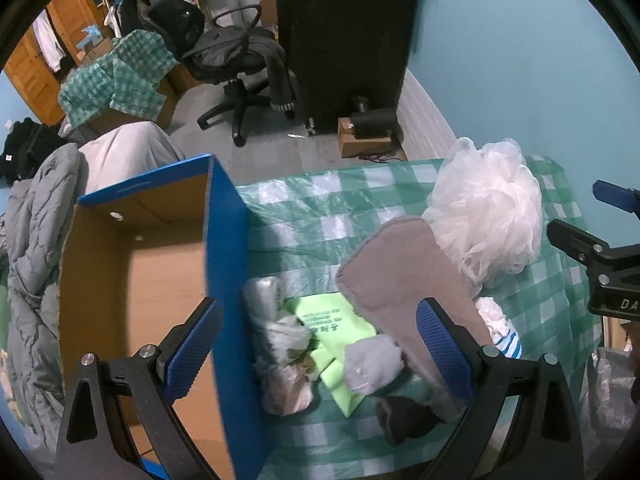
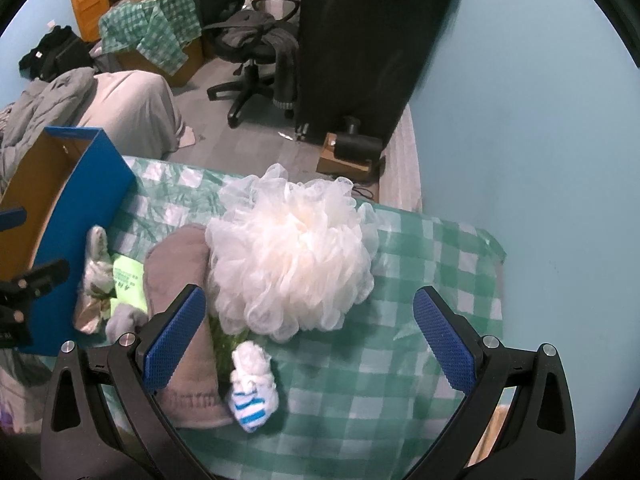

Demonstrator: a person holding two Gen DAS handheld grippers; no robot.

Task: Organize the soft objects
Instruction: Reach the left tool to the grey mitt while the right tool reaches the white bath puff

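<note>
A heap of soft things lies on the green checked tablecloth (image 2: 400,360): a white mesh bath pouf (image 2: 292,256), a grey-brown oven mitt (image 1: 404,280), a white and blue striped sock (image 2: 252,392), a lime green cloth (image 1: 332,332), a grey crumpled bag (image 1: 276,344) and a small grey cloth (image 1: 372,364). A blue cardboard box (image 1: 224,264) stands open and empty at the left. My left gripper (image 1: 320,348) is open, low over the heap next to the box wall. My right gripper (image 2: 312,340) is open, just in front of the pouf and above the sock.
A dark sock-like piece (image 1: 404,420) lies at the near table edge. Beyond the table are a bed with grey covers (image 2: 120,108), an office chair (image 2: 248,40), a tall black cabinet (image 2: 360,40) and a small box with a black device (image 2: 352,152) on the floor.
</note>
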